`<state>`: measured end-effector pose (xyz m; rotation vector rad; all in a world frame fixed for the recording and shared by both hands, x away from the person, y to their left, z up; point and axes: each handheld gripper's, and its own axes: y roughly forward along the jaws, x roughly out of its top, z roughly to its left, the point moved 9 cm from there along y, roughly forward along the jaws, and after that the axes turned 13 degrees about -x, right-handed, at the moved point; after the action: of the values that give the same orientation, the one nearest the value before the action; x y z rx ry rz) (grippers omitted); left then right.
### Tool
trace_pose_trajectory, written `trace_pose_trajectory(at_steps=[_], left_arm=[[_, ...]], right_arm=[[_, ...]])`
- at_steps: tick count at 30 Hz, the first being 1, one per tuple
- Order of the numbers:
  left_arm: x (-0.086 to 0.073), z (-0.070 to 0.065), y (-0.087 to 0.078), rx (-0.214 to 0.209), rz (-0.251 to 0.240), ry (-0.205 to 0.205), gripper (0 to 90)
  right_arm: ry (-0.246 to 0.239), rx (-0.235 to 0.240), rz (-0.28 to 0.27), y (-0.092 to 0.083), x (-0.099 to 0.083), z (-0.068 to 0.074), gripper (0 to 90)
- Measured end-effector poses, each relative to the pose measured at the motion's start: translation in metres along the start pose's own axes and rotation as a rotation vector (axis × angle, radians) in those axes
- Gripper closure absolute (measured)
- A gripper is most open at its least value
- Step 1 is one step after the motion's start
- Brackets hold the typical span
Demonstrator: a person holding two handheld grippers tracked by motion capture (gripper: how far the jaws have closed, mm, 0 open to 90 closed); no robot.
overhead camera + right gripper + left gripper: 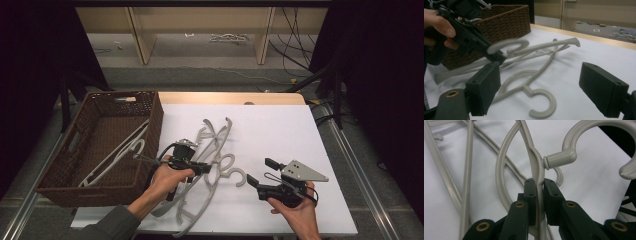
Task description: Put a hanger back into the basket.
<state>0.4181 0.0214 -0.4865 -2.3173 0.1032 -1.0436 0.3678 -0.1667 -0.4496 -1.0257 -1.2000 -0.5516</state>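
Note:
Several grey plastic hangers lie tangled on the white table top. My left gripper is shut on the neck of one hanger, just below its hook; in the left gripper view the two pads squeeze the thin grey stem. In the right gripper view this hanger's hook hangs a little above the table. My right gripper stands open to the right of the pile with nothing between its pads. Another hanger's hook lies on the table in front of it.
A dark brown wicker basket stands at the left of the table with one grey hanger in it. The basket's wall rises behind the left gripper. Beyond the table's far edge are wooden legs and cables on the floor.

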Motion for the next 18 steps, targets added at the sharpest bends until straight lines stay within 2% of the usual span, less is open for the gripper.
trace_pose_trajectory(at_steps=[3, 5, 7, 9, 10, 11, 18], left_arm=[[0.009, -0.004, -0.011, -0.028, -0.045, -0.014, 81.7], [0.012, -0.004, -0.014, -0.035, -0.049, -0.013, 81.8], [0.019, -0.006, -0.020, -0.049, -0.080, -0.021, 81.8], [0.024, -0.008, -0.026, -0.054, -0.093, -0.017, 81.9], [0.026, -0.009, -0.030, -0.059, -0.098, -0.016, 81.9], [0.032, -0.011, -0.036, -0.079, -0.119, -0.021, 81.9], [0.050, -0.024, -0.059, -0.111, -0.176, -0.017, 81.9]], right_arm=[[0.003, 0.003, 0.004, -0.001, 0.000, 0.001, 18.5], [0.004, 0.003, 0.009, -0.001, 0.000, 0.001, 18.5], [0.007, 0.003, -0.013, 0.001, 0.001, 0.001, 18.5], [0.003, 0.006, -0.010, 0.001, 0.000, 0.001, 18.5], [-0.003, 0.003, 0.012, -0.001, -0.001, 0.000, 18.5], [0.006, 0.005, -0.016, 0.002, 0.001, 0.001, 18.5], [0.009, 0.012, -0.015, 0.002, 0.001, 0.002, 18.4]])
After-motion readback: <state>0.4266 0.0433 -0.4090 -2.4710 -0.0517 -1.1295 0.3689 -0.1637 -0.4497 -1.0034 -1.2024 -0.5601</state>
